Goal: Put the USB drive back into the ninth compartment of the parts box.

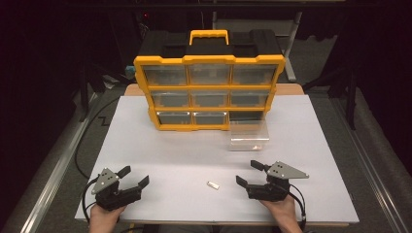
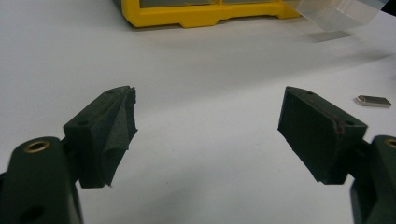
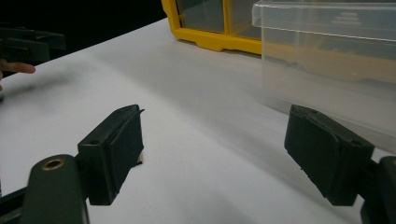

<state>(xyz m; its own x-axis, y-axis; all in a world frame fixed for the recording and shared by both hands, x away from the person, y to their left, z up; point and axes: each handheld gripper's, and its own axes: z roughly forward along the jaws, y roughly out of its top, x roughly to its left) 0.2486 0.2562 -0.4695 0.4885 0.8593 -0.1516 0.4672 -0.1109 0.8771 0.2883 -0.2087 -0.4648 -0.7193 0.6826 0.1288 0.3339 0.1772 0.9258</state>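
Left gripper (image 1: 134,176) and right gripper (image 1: 248,172), both wide open and empty, rested at the near table (image 1: 145,145) edge flanking a small metal piece (image 1: 213,185), apparently destined for the clear drawer (image 1: 248,135) pulled from the yellow organizer (image 1: 209,92).

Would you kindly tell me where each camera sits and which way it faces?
High view: above the person's side, looking forward and down on the white table, with both hands, left tool and right tool.
Left gripper view: on the left tool, facing the small metal piece.
Right gripper view: on the right tool, facing the clear drawer.
Shared: the yellow organizer.
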